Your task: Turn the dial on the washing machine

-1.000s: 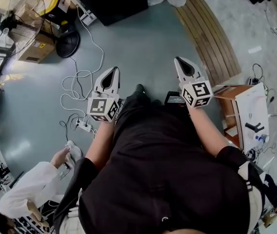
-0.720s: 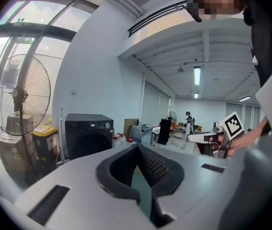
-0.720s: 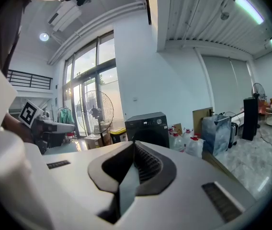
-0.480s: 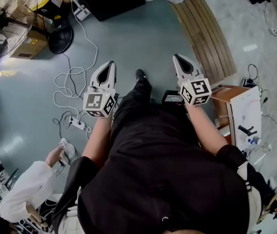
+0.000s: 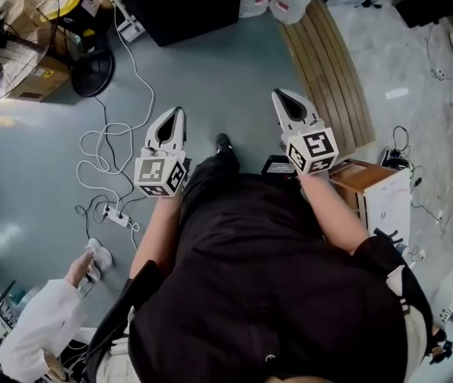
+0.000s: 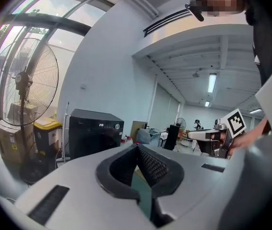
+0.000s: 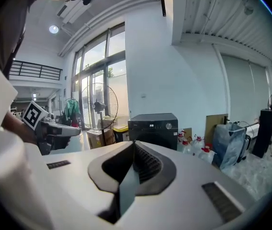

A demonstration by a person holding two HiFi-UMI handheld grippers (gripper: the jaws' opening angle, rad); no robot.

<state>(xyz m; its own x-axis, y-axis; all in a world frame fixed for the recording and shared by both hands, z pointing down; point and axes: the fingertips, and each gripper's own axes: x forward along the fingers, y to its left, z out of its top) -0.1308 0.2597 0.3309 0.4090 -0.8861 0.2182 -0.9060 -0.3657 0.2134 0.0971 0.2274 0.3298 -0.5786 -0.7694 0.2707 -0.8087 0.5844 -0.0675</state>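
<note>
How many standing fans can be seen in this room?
2. A large fan stands by the windows, beside the black washing machine; a smaller fan stands far back on the right. More may be hidden.

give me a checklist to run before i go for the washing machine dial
1. Left gripper empty: ok, jaws together, nothing between.
2. Right gripper empty: ok, jaws together; they must open to take the dial.
3. Dial in sight: ok, on the washing machine front, upper right.
4. Dial within reach: not ok, the machine stands well ahead across the floor.
5. White cable out of the path: ok, it lies left of the shoe, apart from it.
6. Dial's setting: cannot tell, too small.
</note>
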